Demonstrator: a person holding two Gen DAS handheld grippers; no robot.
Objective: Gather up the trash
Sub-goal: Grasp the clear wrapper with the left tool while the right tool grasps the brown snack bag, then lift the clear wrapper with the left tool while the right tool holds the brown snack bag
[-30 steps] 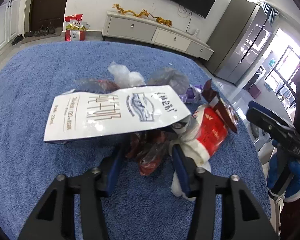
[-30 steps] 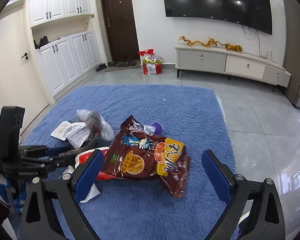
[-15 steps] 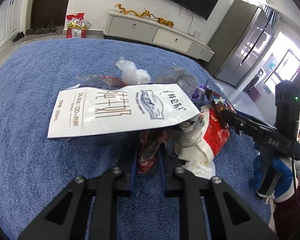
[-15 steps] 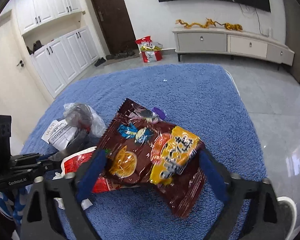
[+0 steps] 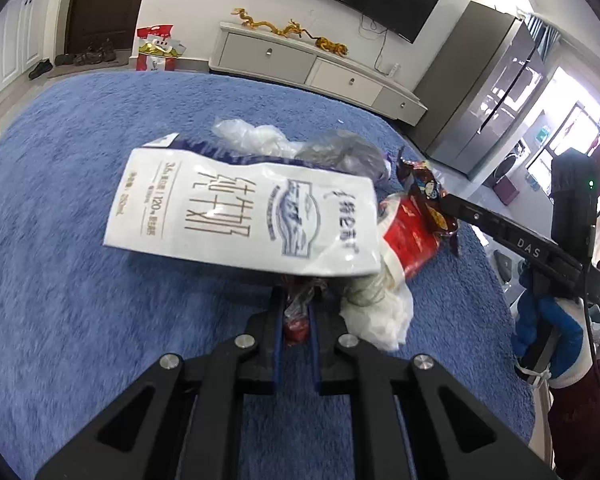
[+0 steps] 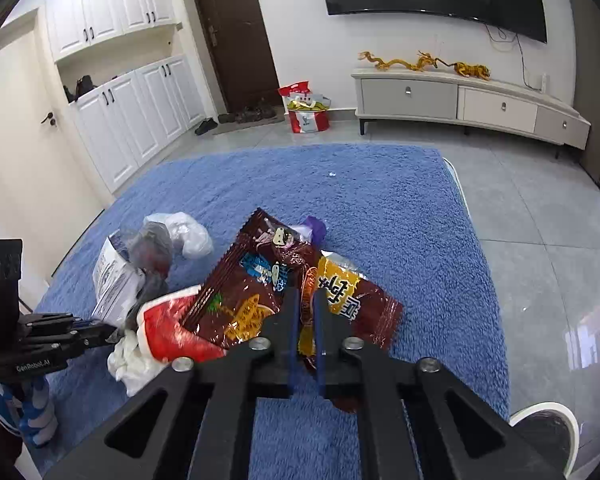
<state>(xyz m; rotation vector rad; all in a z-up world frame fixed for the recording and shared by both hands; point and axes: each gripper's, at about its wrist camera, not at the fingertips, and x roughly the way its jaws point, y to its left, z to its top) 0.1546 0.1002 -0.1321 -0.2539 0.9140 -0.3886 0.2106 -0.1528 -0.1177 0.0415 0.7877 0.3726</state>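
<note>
My left gripper (image 5: pixel 296 312) has its jaws closing tight on a crumpled clear and red wrapper (image 5: pixel 294 322). A flattened white milk carton (image 5: pixel 244 216) lies tilted over that wrapper. Beside it are a white tissue (image 5: pixel 380 320) and a red and white package (image 5: pixel 408 236). My right gripper (image 6: pixel 304 300) has its jaws closing tight on a brown and yellow snack bag (image 6: pixel 236 292), pads pressing its middle. In the right wrist view, the left gripper (image 6: pixel 104 330) reaches into the pile from the left, by the tissue (image 6: pixel 128 364).
The trash pile sits on a blue carpet (image 6: pixel 340 184). It also holds a grey plastic bag (image 6: pixel 152 248), a white plastic bag (image 6: pixel 188 236) and a purple wrapper (image 6: pixel 314 226). A white round rim (image 6: pixel 544 410) stands at the carpet's near right corner. Grey tiles lie beyond.
Both grippers have gone from open to shut, the left on the clear red wrapper, the right on the brown snack bag. The left gripper moved in and the carton now tilts.
</note>
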